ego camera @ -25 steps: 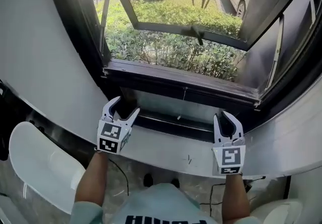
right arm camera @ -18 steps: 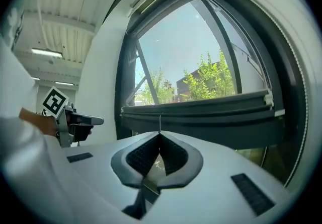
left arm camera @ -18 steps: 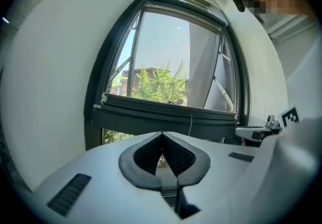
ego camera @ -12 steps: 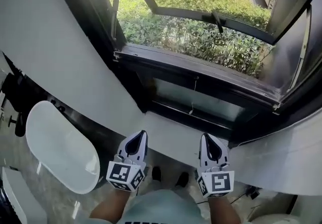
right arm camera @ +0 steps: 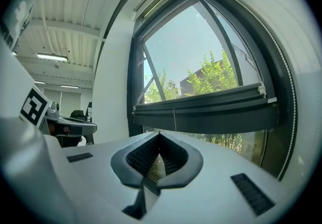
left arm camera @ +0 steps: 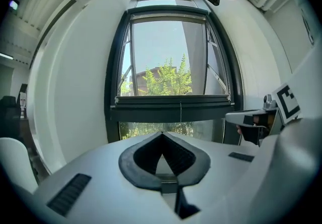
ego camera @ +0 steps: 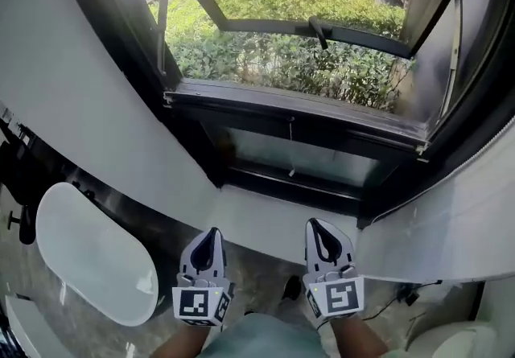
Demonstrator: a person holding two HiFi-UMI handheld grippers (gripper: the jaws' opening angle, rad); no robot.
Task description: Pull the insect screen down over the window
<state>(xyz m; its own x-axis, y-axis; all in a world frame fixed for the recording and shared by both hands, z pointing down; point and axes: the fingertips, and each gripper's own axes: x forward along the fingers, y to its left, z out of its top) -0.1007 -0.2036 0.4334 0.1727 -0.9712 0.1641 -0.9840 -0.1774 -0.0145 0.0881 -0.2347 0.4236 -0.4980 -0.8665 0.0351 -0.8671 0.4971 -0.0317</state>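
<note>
A dark-framed window (ego camera: 193,147) fills the head view. A dark horizontal screen bar (ego camera: 294,111) runs across it, and a thin pull cord (ego camera: 291,143) hangs from the bar's middle. The same bar (left arm camera: 171,101) (right arm camera: 201,112) shows in both gripper views; whether mesh hangs above it I cannot tell. My left gripper (ego camera: 214,231) and right gripper (ego camera: 312,223) are low, near my body and well short of the window. Both are shut with nothing between their jaws, as seen on the left gripper (left arm camera: 162,133) and the right gripper (right arm camera: 159,132).
A white sill ledge (ego camera: 265,224) lies between the grippers and the window. The casement sash (ego camera: 322,28) stands open outward over shrubs. A white chair (ego camera: 88,252) stands at the lower left. White wall panels flank the window on both sides.
Both grippers have drawn back from the sill toward my body, and both sets of jaws have gone from open to shut. The bar stays where it was.
</note>
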